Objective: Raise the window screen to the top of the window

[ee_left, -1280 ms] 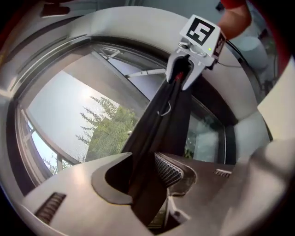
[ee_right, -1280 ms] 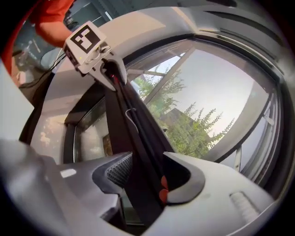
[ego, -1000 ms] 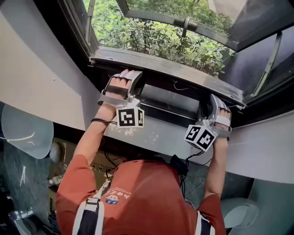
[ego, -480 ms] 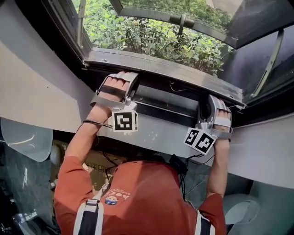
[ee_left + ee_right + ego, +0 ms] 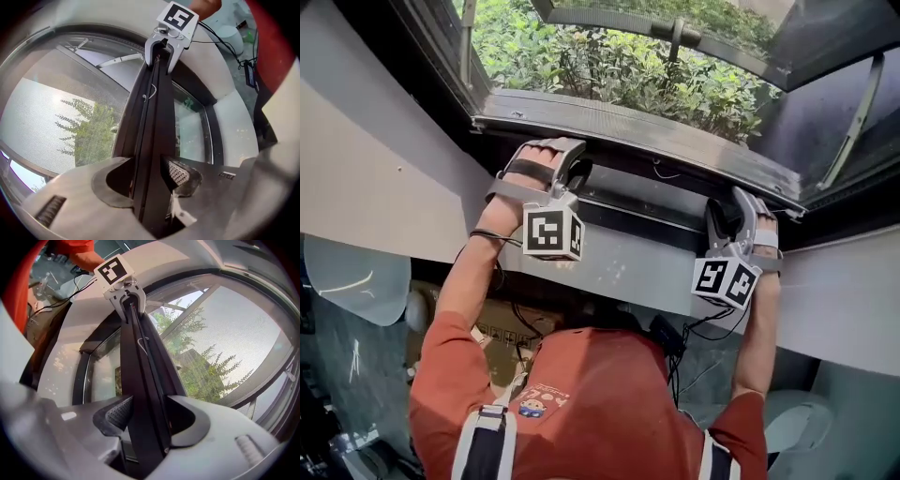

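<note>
The window screen's dark bar (image 5: 152, 117) is seen lying across the window opening, close under a grey frame strip (image 5: 628, 127). Its mesh (image 5: 51, 126) is stretched on one side of it, and green shrubs (image 5: 609, 66) are visible beyond. The bar is straddled towards one end by the left gripper (image 5: 574, 172) and towards the other by the right gripper (image 5: 731, 216). The jaws of both have just been opening and are now spread wide, so the bar stands between them without being clamped by the pads. Each gripper is carried in a raised hand, and a marker cube (image 5: 551, 232) is turned towards the head camera. The opening is bordered by a dark window frame (image 5: 441, 56) set in a pale grey wall (image 5: 375, 169). A glass sash (image 5: 853, 103) is swung outward at the right. Below the arms, a dark floor (image 5: 347, 366), a cardboard box (image 5: 502, 328), a pale rounded object (image 5: 352, 277) and some black cables (image 5: 689, 333) can be made out around the person's orange shirt (image 5: 591, 394).
</note>
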`<action>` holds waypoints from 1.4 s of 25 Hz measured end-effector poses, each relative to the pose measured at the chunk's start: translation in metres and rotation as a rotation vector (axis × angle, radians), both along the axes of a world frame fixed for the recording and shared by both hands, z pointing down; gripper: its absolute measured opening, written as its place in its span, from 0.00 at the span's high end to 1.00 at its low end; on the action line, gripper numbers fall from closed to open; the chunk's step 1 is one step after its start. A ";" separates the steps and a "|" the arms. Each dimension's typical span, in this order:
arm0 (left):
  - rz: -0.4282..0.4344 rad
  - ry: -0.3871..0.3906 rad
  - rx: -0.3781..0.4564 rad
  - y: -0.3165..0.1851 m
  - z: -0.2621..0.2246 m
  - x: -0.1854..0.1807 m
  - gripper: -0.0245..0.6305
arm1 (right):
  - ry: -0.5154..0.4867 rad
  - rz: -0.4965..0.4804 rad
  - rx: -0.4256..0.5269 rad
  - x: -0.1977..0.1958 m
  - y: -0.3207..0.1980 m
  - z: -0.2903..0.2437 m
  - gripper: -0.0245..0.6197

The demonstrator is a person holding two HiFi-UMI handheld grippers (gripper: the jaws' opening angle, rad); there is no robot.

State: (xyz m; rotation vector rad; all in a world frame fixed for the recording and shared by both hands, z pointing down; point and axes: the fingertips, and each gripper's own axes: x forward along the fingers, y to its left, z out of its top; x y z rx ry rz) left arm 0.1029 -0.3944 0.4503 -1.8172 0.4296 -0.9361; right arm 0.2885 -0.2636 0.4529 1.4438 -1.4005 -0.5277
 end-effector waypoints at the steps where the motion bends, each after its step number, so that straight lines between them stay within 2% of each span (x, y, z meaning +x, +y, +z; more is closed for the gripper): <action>1: 0.003 0.000 -0.001 0.001 0.000 -0.001 0.69 | 0.000 -0.001 0.007 -0.001 0.001 0.001 0.60; 9: 0.026 0.027 -0.033 0.002 -0.015 -0.001 0.70 | -0.017 -0.003 -0.022 -0.001 0.002 -0.014 0.60; 15: 0.033 0.047 -0.007 0.002 -0.029 0.000 0.71 | -0.005 -0.017 -0.016 0.000 0.003 -0.028 0.64; 18: 0.031 0.048 0.018 -0.001 -0.037 0.001 0.78 | 0.014 -0.014 0.010 0.003 0.001 -0.037 0.73; 21: 0.028 0.084 0.057 -0.003 -0.047 0.001 0.89 | 0.035 -0.006 0.047 0.006 0.000 -0.046 0.82; 23: 0.028 0.106 0.082 -0.005 -0.053 0.002 0.89 | 0.062 0.003 0.079 0.008 -0.003 -0.055 0.88; 27: 0.028 0.133 0.129 -0.008 -0.066 0.003 0.90 | 0.110 0.018 0.120 0.009 -0.005 -0.068 0.89; 35: 0.038 0.198 0.203 -0.010 -0.103 0.006 0.90 | 0.144 0.006 0.185 0.012 -0.007 -0.103 0.89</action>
